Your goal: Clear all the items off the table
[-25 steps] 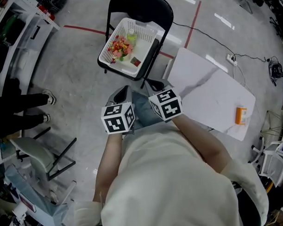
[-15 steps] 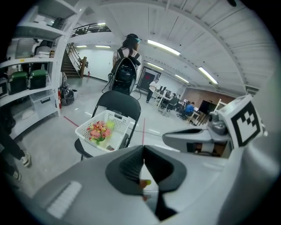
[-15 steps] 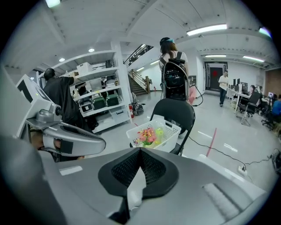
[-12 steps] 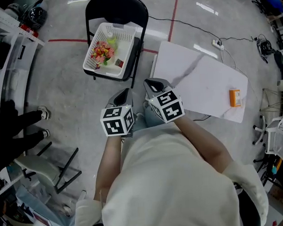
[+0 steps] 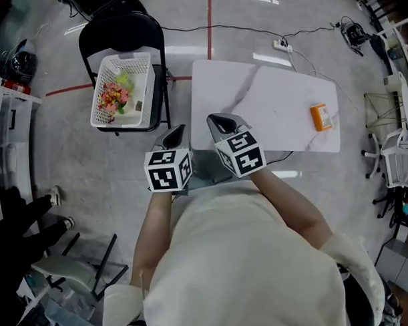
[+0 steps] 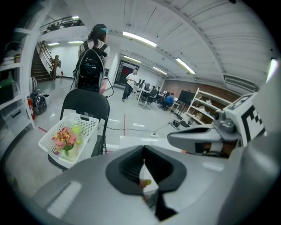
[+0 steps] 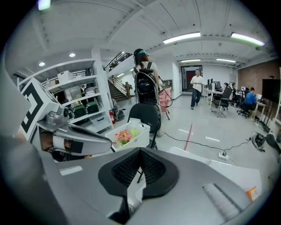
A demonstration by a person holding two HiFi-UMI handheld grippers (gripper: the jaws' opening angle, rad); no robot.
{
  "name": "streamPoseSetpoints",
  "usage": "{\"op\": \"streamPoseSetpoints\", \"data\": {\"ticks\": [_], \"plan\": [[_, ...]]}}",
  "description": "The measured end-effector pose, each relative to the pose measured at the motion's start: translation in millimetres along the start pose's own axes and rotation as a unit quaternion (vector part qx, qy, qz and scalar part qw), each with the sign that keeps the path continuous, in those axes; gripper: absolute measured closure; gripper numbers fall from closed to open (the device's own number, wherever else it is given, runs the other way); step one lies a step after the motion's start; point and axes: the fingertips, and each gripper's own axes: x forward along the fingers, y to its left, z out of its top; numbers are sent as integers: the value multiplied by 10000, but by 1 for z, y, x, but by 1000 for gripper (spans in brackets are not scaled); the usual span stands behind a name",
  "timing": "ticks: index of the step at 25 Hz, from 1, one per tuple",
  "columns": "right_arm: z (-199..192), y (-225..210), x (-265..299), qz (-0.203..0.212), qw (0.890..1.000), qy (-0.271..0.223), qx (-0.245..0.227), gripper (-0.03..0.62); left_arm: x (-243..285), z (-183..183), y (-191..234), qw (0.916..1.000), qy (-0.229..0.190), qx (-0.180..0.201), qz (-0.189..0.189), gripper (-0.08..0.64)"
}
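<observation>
An orange packet (image 5: 320,116) lies near the right end of the white marble table (image 5: 261,90); it also shows at the far right as the orange packet (image 7: 250,192). The white basket (image 5: 119,92) on a black chair (image 5: 122,28) left of the table holds flowers (image 5: 111,97), a green bottle and a small dark item. My left gripper (image 5: 175,135) and right gripper (image 5: 219,123) are side by side close to my body, at the table's near left edge. Both are shut with nothing in them, as in the left gripper (image 6: 143,151) and right gripper (image 7: 139,154) views.
A power strip (image 5: 283,44) and cable lie on the floor beyond the table. Shelving (image 5: 1,99) stands at the left, office chairs (image 5: 394,162) at the right. A person with a backpack (image 6: 91,61) stands behind the black chair. Someone's dark legs (image 5: 19,219) are at the left.
The view has swung from the basket and chair toward the table, which now lies straight ahead. Both grippers came round with it, still shut and side by side.
</observation>
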Motion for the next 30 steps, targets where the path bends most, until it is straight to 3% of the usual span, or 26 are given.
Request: {"op": "streamPoseSetpoints", "data": {"ticks": [18,30], "plan": [[-48,-186,-85,-465,9979,-47,458,594,108,22,-162,9989,202,149,-393,552],[-135,-320,-161,-1219,9850,137,1212,594,193,9,-287,9934,525,291,-973,552]]}}
